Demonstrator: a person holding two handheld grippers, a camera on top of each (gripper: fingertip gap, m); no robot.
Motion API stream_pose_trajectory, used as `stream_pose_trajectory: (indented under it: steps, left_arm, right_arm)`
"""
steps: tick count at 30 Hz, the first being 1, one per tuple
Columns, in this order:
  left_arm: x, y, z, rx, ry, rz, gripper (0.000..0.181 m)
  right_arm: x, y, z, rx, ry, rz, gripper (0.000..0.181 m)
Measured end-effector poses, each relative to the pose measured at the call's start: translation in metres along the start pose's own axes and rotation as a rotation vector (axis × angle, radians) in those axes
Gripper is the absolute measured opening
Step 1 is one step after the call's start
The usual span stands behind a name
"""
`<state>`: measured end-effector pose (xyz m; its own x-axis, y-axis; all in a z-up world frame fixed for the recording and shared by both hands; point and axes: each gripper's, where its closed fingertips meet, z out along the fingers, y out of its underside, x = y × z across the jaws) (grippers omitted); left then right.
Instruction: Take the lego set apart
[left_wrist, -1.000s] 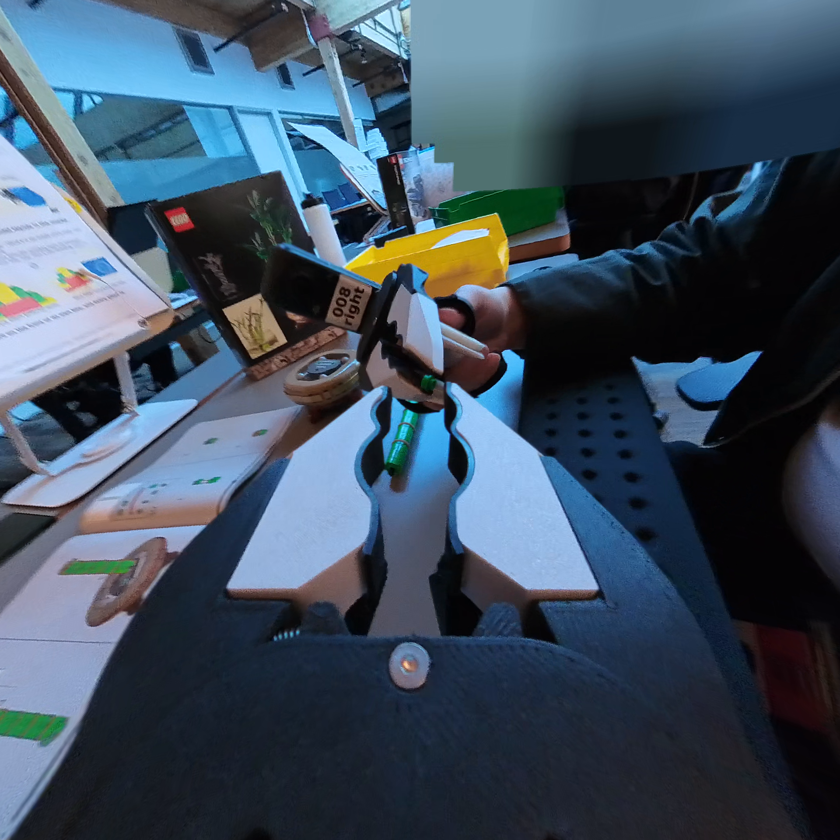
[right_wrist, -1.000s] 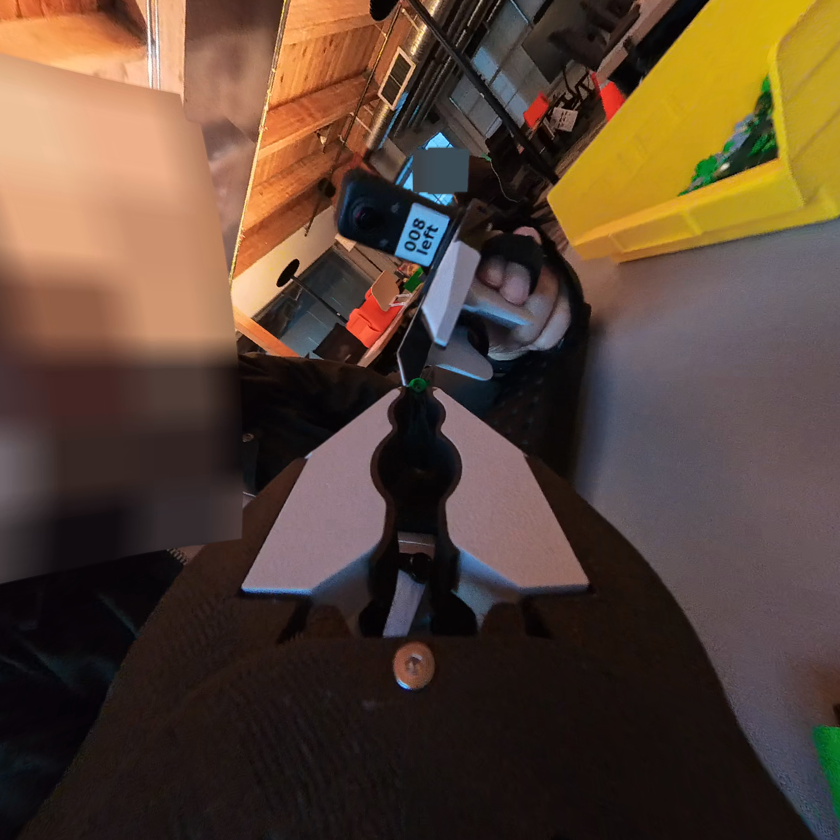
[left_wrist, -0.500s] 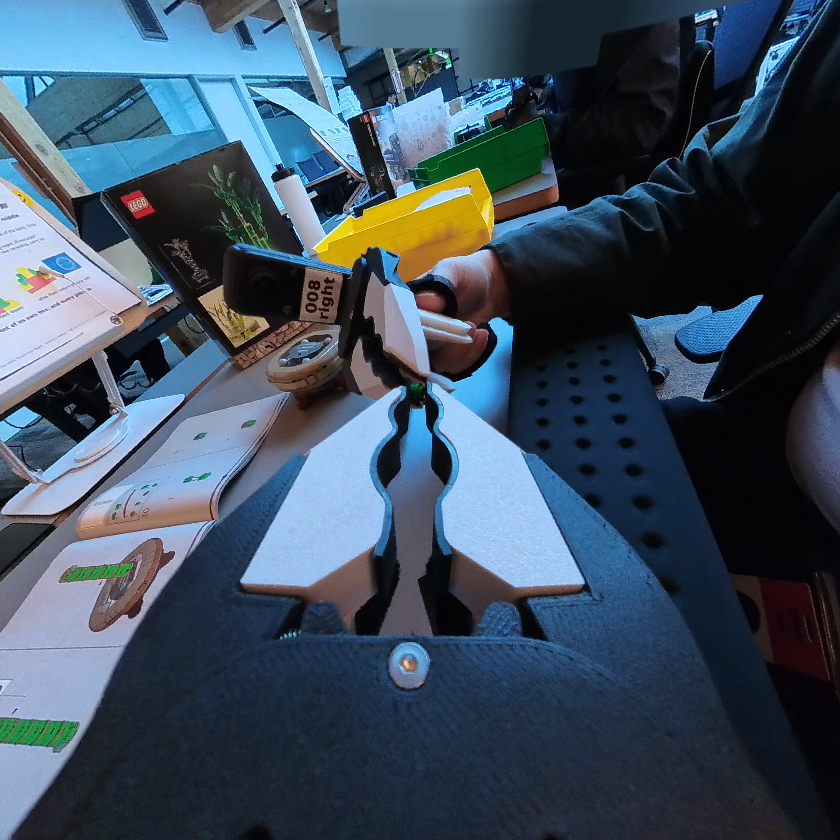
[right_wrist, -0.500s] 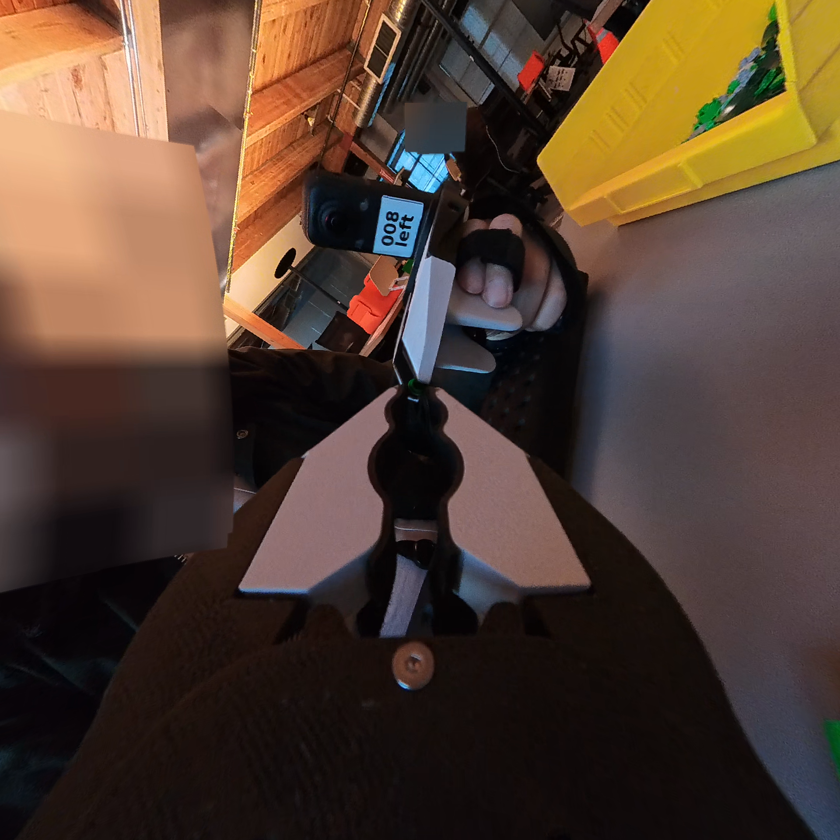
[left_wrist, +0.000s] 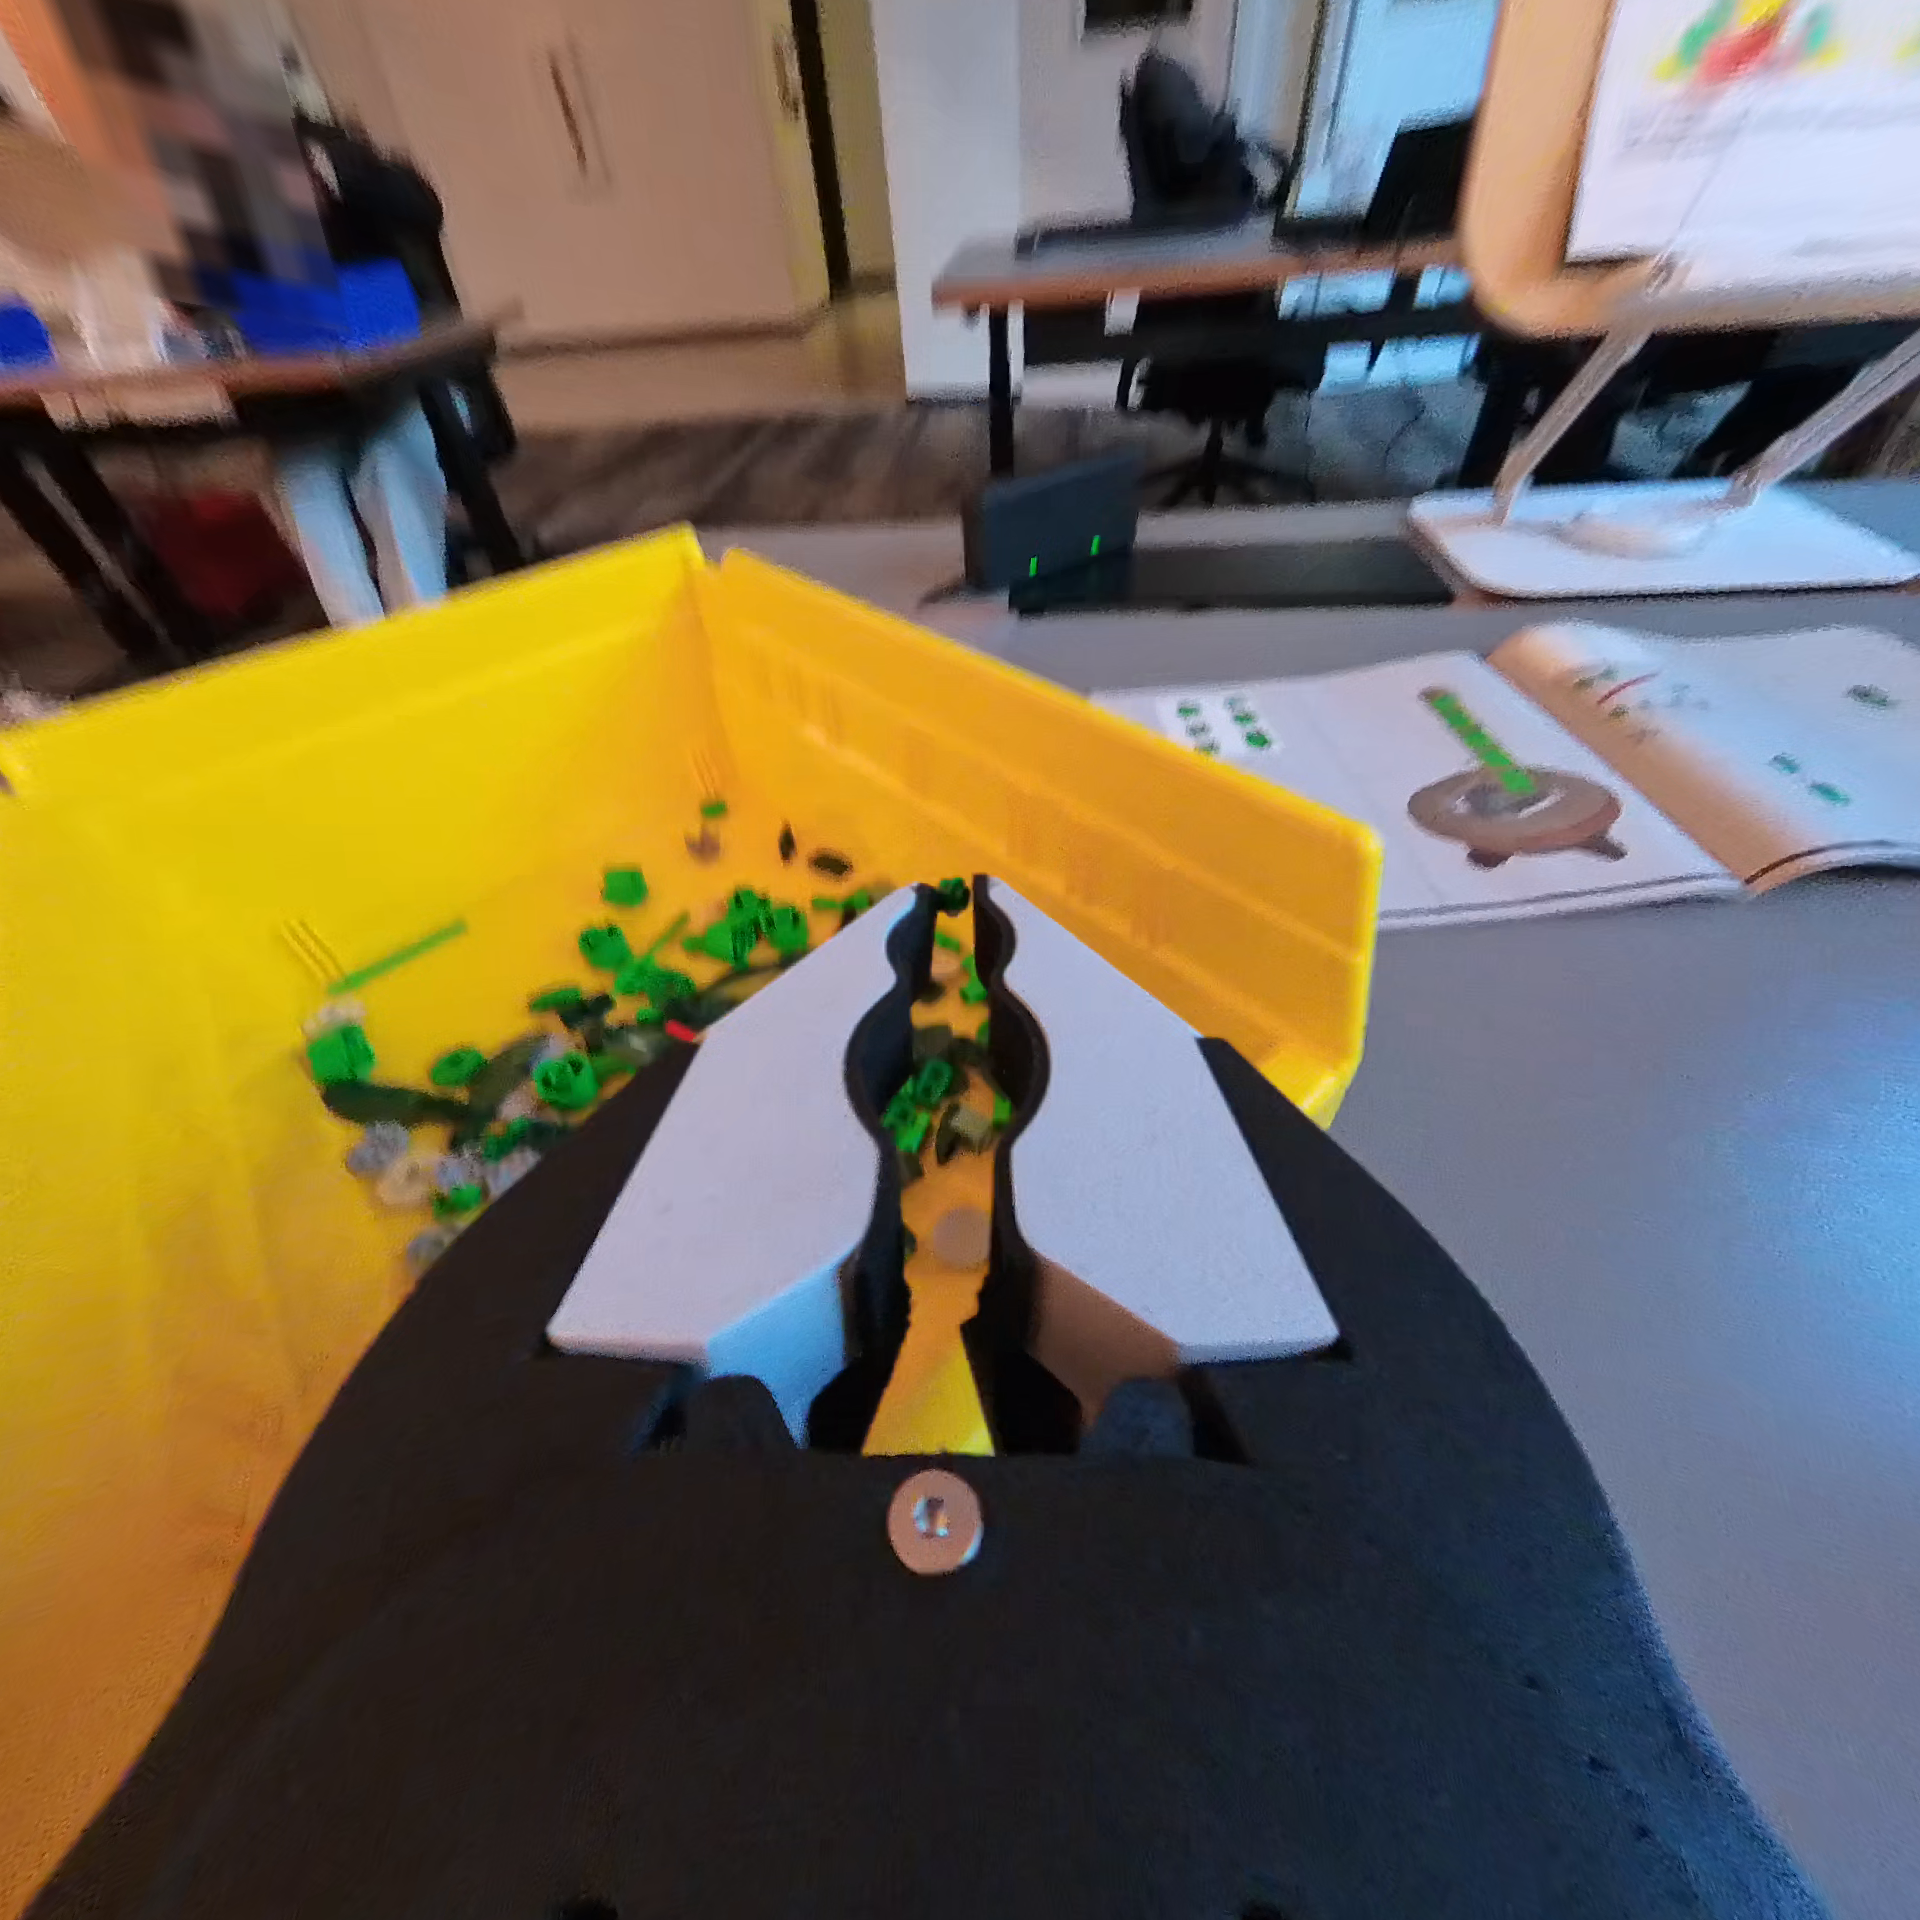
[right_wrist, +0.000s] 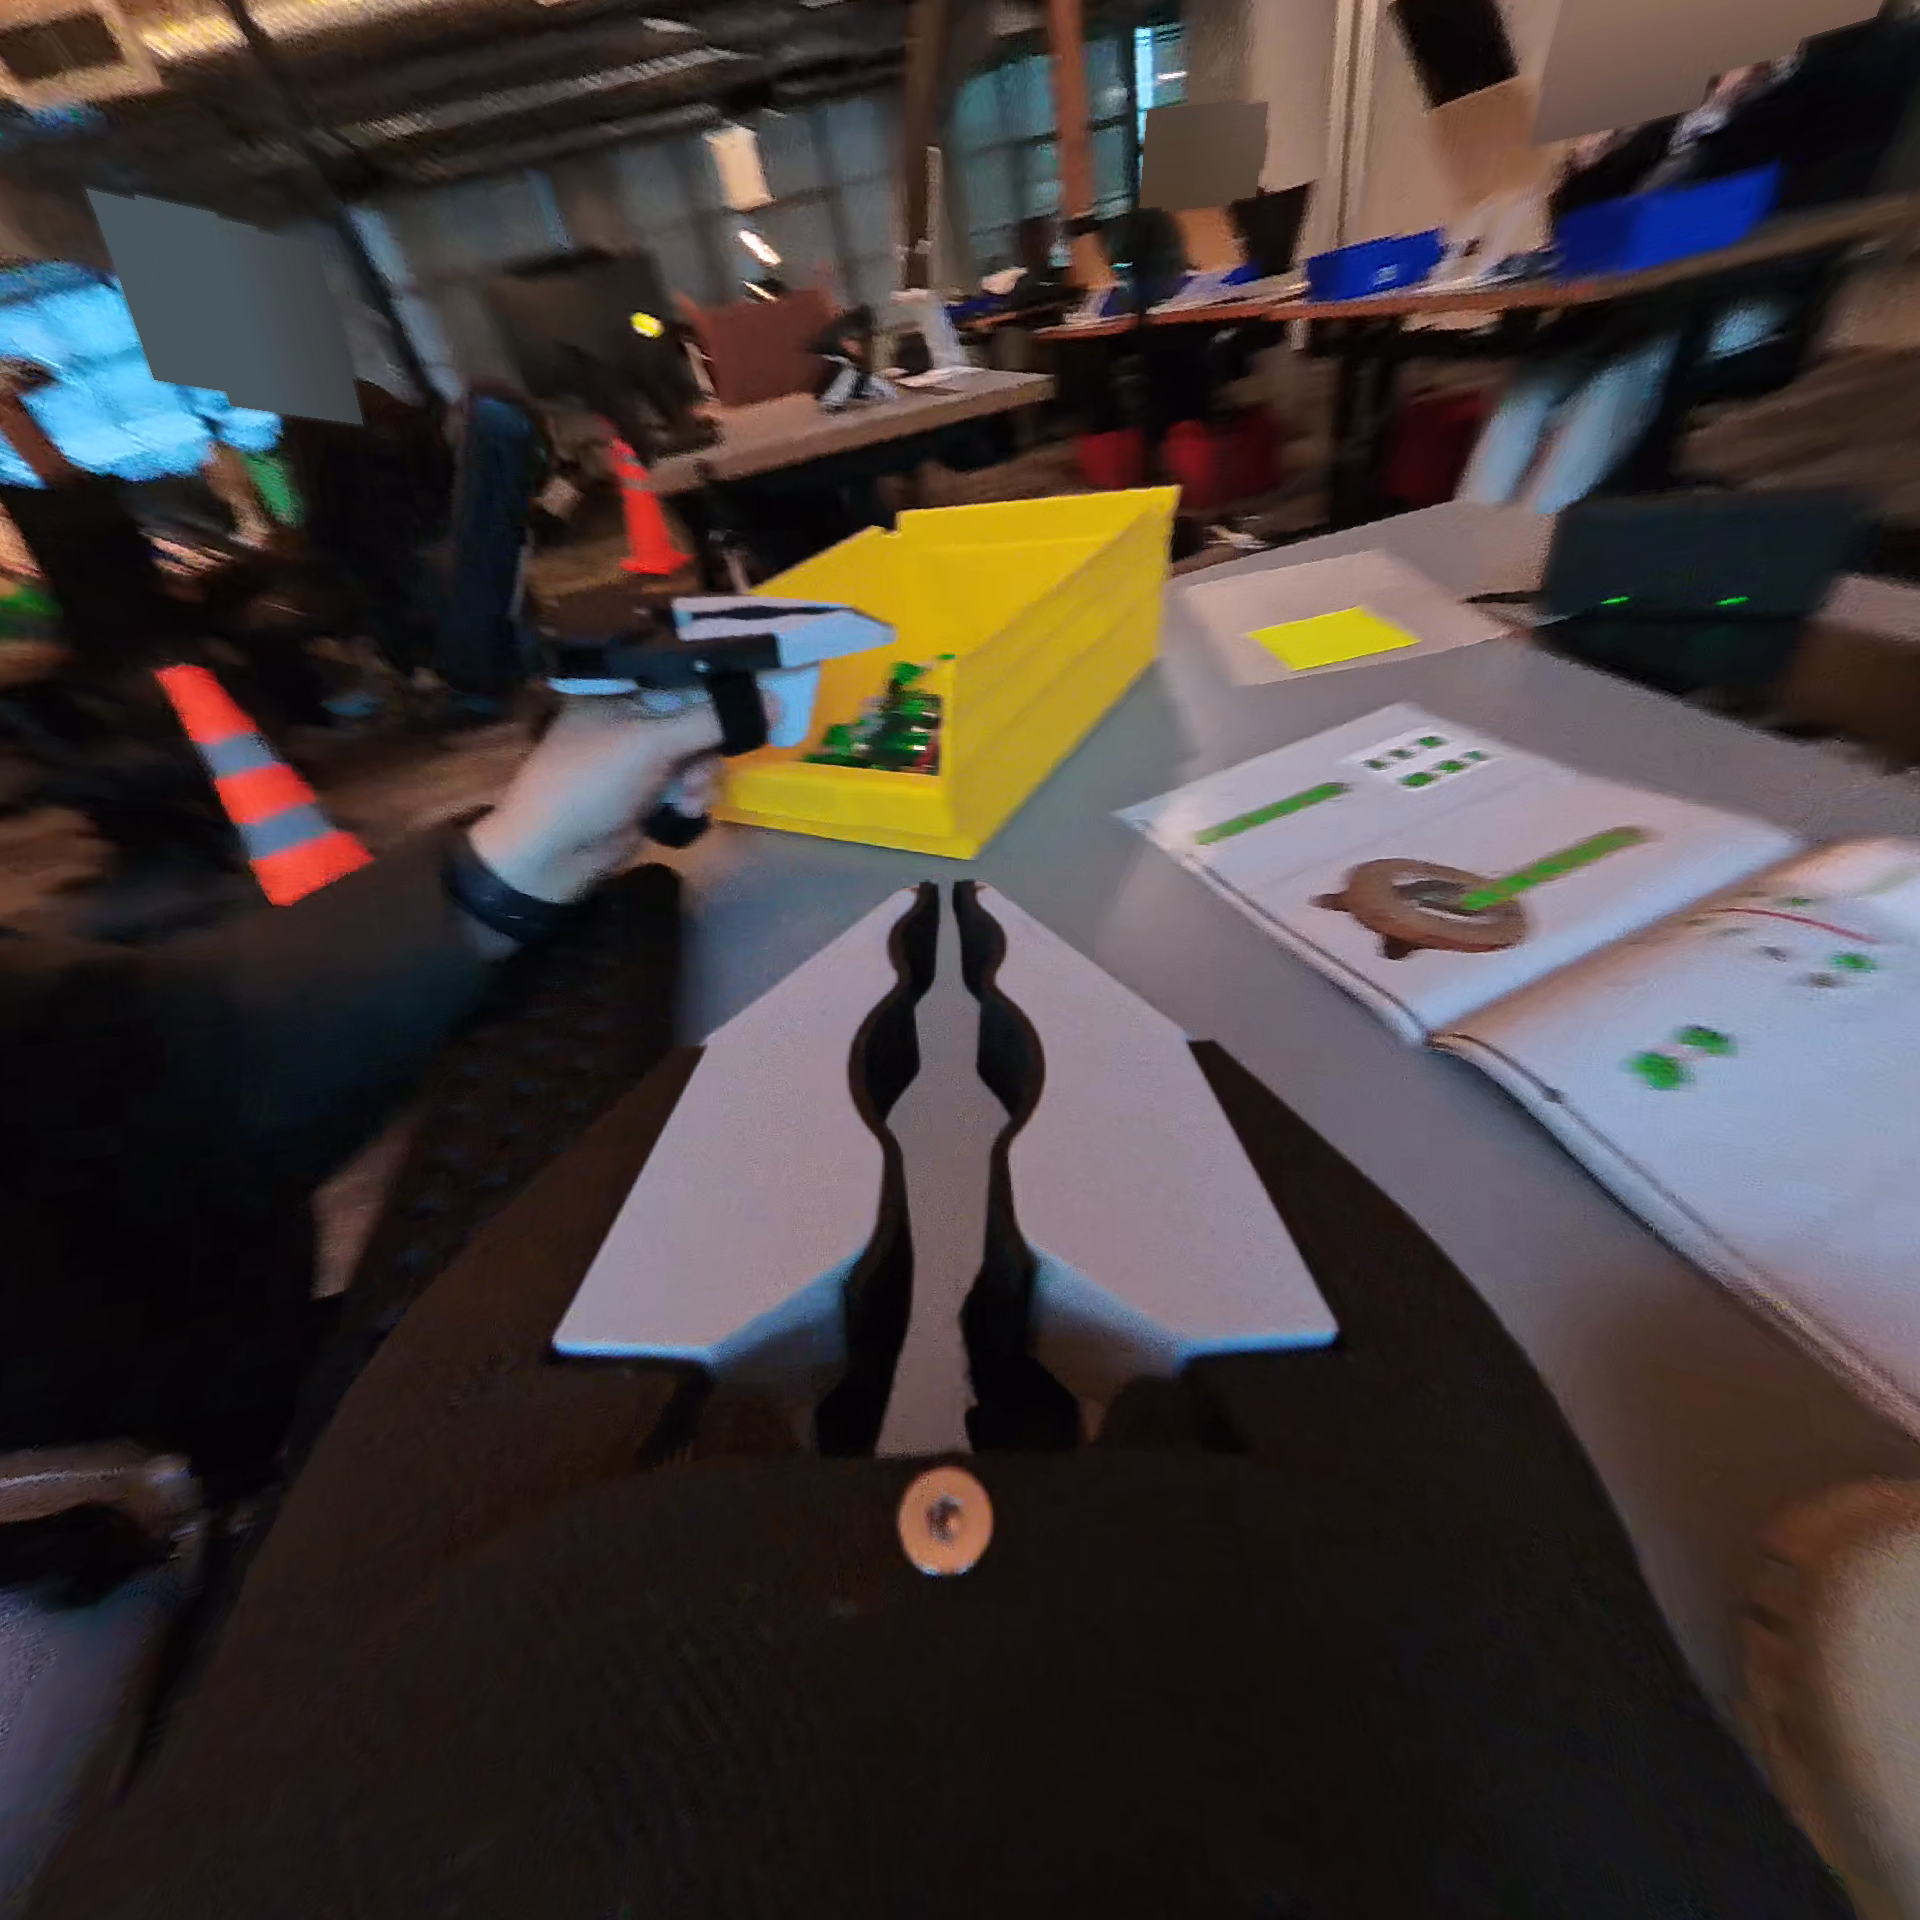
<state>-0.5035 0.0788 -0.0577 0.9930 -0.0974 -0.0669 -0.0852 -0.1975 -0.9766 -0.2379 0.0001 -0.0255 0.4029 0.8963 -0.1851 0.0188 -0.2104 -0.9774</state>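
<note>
Left gripper (left_wrist: 951, 891) over the yellow bin (left_wrist: 1039, 821), a small green lego piece (left_wrist: 951, 891) pinched at its tips.

The bin stands on the grey table (left_wrist: 1610, 1091) and holds a loose heap of green lego pieces (left_wrist: 644, 987). An open instruction booklet (left_wrist: 1558, 769) lies just beside the bin. The right gripper (right_wrist: 940, 888) hovers above the table's near edge, its jaws a narrow gap apart with nothing between them.

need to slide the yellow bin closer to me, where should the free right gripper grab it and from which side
Probably the top rim of the yellow bin's long wall facing the booklet. That edge is thin, straight and bare, so the right gripper could straddle it from above. The low front is taken: the left gripper hovers there over the loose pieces.
</note>
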Motion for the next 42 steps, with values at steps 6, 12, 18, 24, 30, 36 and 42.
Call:
stream_pose_trajectory:
  steps: [6,12,18,24,30,36,42]
  left_arm:
    - [-0.017,0.017,0.009,-0.107,-0.095,-0.06,0.04]
    - [0.018,-0.031,-0.011,0.187,0.133,-0.117,0.029]
    - [0.089,-0.039,-0.027,0.25,0.471,0.017,0.021]
    - [0.123,-0.019,-0.027,0.179,0.558,0.201,0.019]
    - [0.131,-0.008,-0.025,0.132,0.579,0.259,0.018]
    - [0.135,-0.002,-0.025,0.106,0.593,0.281,0.017]
    - [0.136,0.0,-0.025,0.097,0.597,0.29,0.017]
  right_arm:
    - [0.019,0.009,-0.003,-0.038,0.067,0.102,0.002]
    - [0.058,0.002,-0.025,-0.031,0.32,-0.013,0.021]
    - [0.065,0.031,-0.025,-0.235,0.352,-0.128,0.0]
    - [0.065,0.082,-0.017,-0.511,0.304,-0.113,0.019]
    - [0.059,0.096,-0.028,-0.621,0.261,-0.144,0.0]
    - [0.056,0.11,-0.035,-0.692,0.204,-0.147,0.016]
    - [0.051,0.129,-0.033,-0.774,0.152,-0.126,0.012]
